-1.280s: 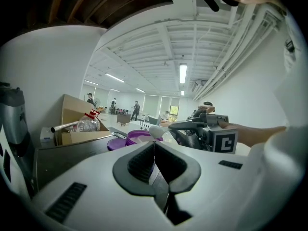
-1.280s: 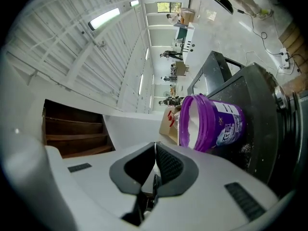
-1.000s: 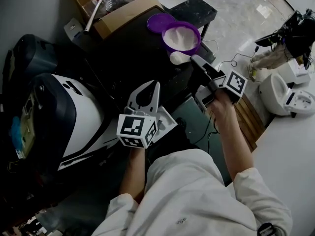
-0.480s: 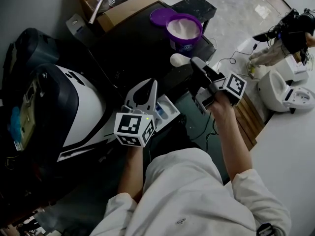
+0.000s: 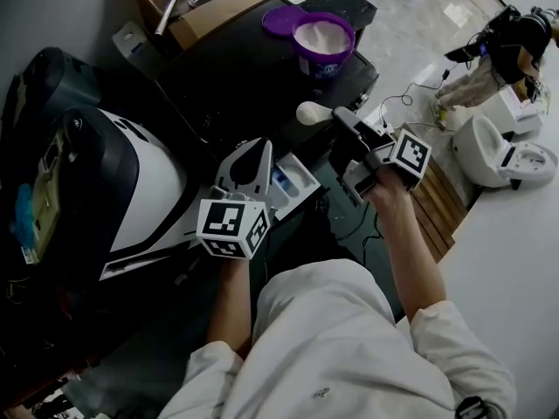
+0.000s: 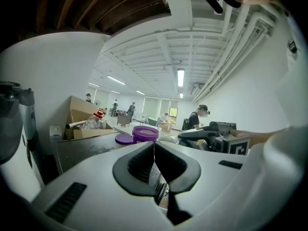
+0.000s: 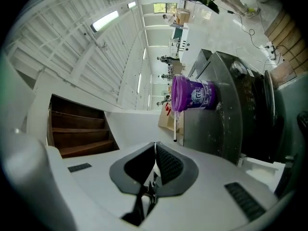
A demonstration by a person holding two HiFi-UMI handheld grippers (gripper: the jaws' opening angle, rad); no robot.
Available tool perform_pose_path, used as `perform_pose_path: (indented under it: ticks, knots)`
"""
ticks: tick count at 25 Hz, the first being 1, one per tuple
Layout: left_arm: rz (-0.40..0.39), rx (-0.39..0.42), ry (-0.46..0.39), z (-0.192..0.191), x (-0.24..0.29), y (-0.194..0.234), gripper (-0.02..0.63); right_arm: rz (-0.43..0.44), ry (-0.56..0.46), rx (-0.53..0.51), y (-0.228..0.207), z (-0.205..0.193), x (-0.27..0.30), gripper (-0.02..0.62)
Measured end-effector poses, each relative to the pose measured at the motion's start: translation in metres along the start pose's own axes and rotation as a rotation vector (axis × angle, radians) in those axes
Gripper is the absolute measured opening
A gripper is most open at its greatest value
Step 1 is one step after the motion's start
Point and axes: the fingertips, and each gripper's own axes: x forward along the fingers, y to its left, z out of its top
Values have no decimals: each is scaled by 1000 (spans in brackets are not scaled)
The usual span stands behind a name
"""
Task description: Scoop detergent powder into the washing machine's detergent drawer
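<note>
Two claws in play. At left, left claw [image 5: 262, 149] pinched together on nothing, just beside open white detergent drawer [image 5: 291, 188]. Further right, white round-bowled scoop [image 5: 309, 113] clamped in right claw [image 5: 339, 119], between drawer and open purple powder tub [image 5: 324, 40], full of white powder, on dark tabletop [image 5: 236, 68].

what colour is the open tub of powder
The tub is purple, which shows best in the head view.

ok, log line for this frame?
right hand-held gripper: shut on scoop | left hand-held gripper: shut, by open drawer | tub: open
</note>
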Motion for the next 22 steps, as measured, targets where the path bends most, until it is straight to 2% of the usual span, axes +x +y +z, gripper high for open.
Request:
perform_pose_path:
  ticks: [22]
  knots:
    - [-7, -59, 62, -55, -39, -15, 20, -79, 44, 1, -61, -46, -35, 12]
